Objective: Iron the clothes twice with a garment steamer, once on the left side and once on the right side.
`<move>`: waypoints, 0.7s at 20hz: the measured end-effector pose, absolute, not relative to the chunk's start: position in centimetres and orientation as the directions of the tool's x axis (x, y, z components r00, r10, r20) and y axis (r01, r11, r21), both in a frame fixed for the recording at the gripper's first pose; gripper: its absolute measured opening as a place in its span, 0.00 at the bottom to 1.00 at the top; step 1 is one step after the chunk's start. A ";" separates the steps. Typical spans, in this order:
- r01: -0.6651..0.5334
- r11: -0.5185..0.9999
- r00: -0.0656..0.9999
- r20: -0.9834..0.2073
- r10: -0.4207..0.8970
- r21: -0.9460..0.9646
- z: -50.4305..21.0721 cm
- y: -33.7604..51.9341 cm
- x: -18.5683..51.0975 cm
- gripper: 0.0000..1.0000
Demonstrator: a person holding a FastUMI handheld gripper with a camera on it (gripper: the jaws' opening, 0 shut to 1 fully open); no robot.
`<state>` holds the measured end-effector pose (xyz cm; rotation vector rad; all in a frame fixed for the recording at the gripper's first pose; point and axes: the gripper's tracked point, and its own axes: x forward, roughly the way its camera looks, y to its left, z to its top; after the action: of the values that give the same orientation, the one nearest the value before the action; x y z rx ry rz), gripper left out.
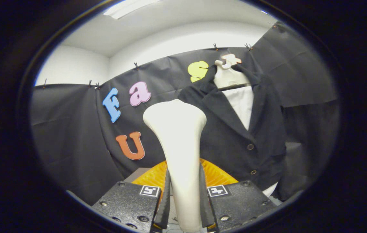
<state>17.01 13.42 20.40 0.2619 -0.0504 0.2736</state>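
Black cloth is clipped up as the booth wall. Above the cloth rise white walls and a white ceiling holding a light panel.

I can read no brand, number or label on anything from here. The only signs I find are two small square black-and-white marker tags, one on top of each half of the gripper, bearing patterns, not words.

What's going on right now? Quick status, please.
Gripper shut on white steamer, head up. Dark jacket hangs on hanger beyond the fingers, steamer head not on the cloth. Orange thing low behind steamer; path looks open.
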 end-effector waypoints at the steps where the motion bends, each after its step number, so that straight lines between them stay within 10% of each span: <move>1: -0.271 0.928 0.962 0.089 0.256 0.255 20.7 12.1 17.0 0.40; 14: -0.278 0.932 0.957 0.157 0.246 0.234 27.8 4.6 25.7 0.40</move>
<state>25.69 4.59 27.78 0.2574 -0.1263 0.2686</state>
